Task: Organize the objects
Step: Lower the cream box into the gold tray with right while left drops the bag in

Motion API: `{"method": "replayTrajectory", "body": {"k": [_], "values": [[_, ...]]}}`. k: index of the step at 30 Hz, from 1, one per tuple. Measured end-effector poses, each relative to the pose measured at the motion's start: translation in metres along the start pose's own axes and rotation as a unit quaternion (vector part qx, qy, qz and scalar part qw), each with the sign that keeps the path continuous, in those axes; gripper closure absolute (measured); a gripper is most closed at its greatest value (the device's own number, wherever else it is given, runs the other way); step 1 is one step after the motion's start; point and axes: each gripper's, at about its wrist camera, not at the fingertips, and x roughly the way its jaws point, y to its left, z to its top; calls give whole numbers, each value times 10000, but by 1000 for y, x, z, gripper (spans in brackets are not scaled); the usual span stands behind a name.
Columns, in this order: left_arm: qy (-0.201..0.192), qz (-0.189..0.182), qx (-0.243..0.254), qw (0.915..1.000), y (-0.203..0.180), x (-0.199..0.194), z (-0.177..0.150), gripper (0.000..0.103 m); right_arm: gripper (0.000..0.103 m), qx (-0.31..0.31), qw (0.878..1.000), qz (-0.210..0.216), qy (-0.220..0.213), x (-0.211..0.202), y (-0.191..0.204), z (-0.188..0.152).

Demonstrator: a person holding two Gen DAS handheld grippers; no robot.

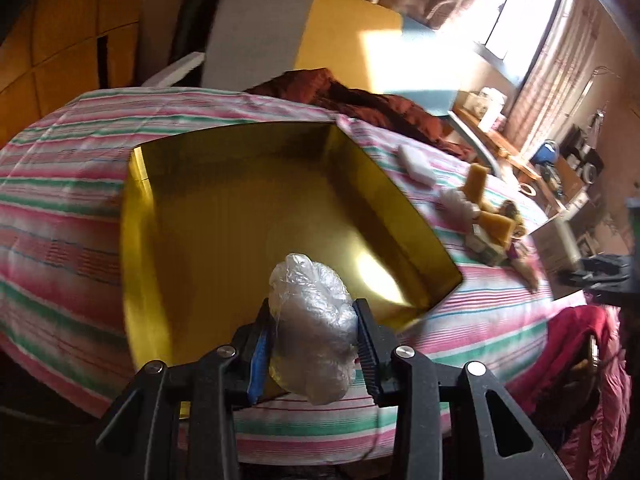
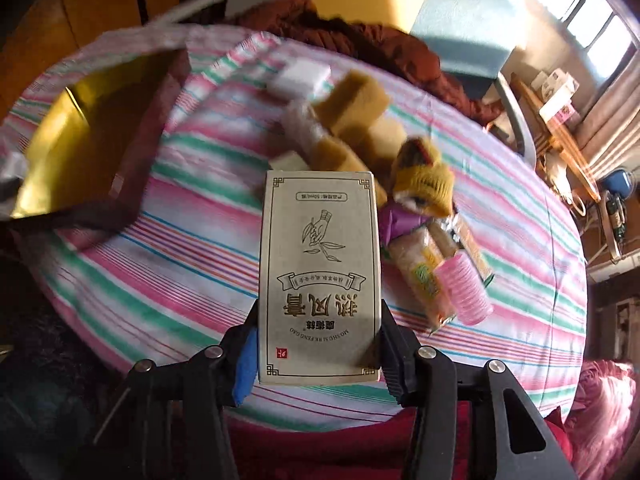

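Gold box sat on the striped bed. Left gripper had fingers clamped on a crumpled plastic bag over the box's near edge. Right of the box, right gripper w/ fingers clamped on a carton; sponges & pink roller lay further right.

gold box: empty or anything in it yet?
Empty as far as the left wrist view shows: the gold box has a bare floor. The plastic bag is clamped in the left tool at its near edge.
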Motion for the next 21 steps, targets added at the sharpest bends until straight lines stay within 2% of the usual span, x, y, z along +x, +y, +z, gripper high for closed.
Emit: {"method": "replayTrajectory", "body": {"k": [4,7,9,12,15,18,20,21], "values": [[96,319,-237,9992,25,7,-6,64,52,81,9962,610,-615,-30,19,26],[71,475,-364,9982,36,9,-7,60,52,-90,9910,1045,-830,-32,65,55],[75,574,-360,9977,41,10,-7,55,52,-238,9881,1244,-870,-20,100,82],[20,647,-478,9968,49,8,-8,54,51,-336,9865,1362,-849,-2,155,115],[-117,704,-498,9962,52,1,-5,54,51,-286,9879,1267,-848,21,193,155],[-332,723,-502,9956,53,-11,-1,54,50,-117,9872,1396,-755,44,208,180],[-461,789,-493,9946,53,-16,1,54,49,38,9892,1253,-756,51,210,186],[-499,809,-479,9943,51,-18,2,54,44,100,9888,1263,-789,52,209,184]]}}
